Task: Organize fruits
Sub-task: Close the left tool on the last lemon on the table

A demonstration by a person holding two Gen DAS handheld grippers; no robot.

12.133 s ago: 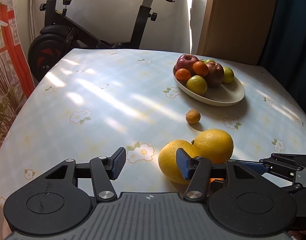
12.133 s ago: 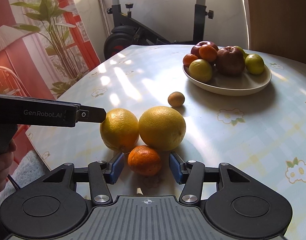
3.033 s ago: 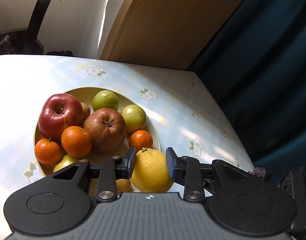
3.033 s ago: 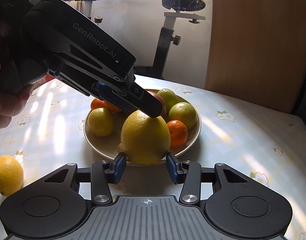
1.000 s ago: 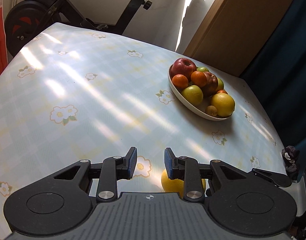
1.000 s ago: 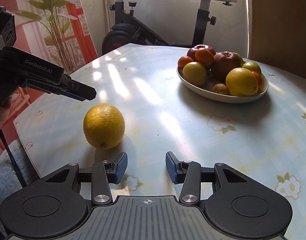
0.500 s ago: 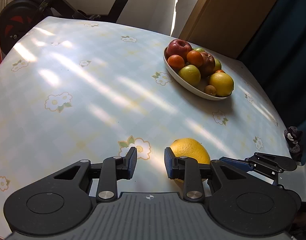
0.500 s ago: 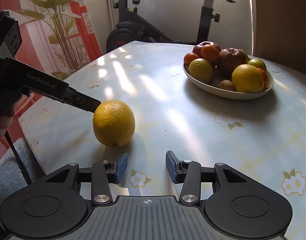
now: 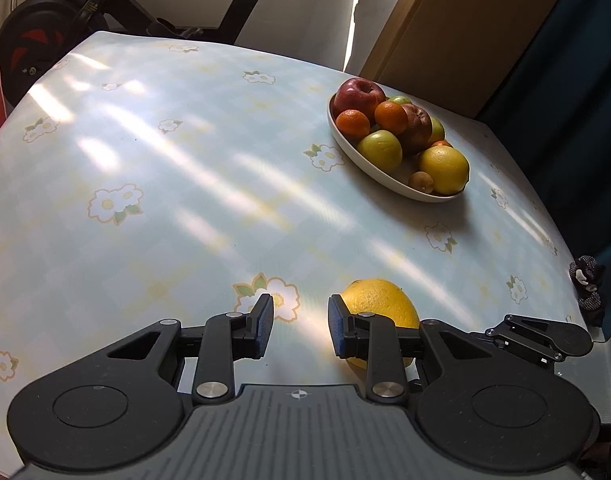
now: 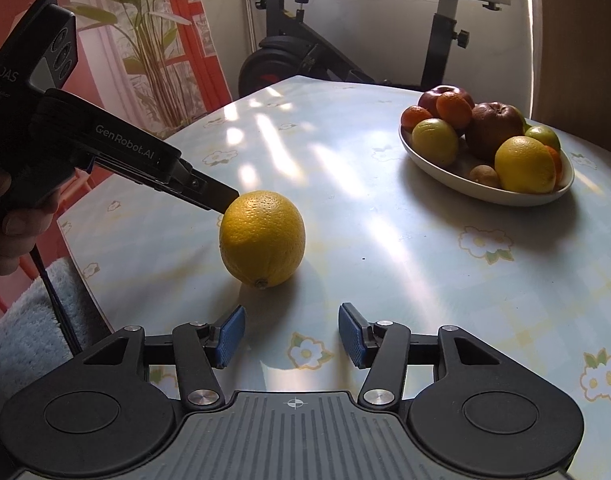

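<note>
While the loose yellow citrus fruit (image 10: 262, 238) sits on the flower-printed bench (image 10: 385, 248), well apart from the bowl (image 10: 485, 197), both tools hang close to it. On the side of the left gripper (image 9: 299, 322), seen from the right wrist camera, white lettering reads "GenRobot.AI"; on its camera block only the letters "AS" are clear, and the small print under them is too fine to read. A hand (image 10: 9, 232) grips its handle. Its fingers (image 9: 263, 320) stand a little apart, released, with only bench cloth between them; the fruit lies just outside the right-hand finger, and from the right wrist camera one fingertip sits at the fruit's upper left side, touching it or nearly so. The right gripper (image 10: 291, 334) has just been widening its blue-padded fingers, which are released with nothing between them; the fruit lies just ahead of them, slightly to the left. The bowl holds a red apple (image 9: 357, 94), a dark brownish apple, mandarins, green fruits, a second yellow citrus and a small brown fruit
</note>
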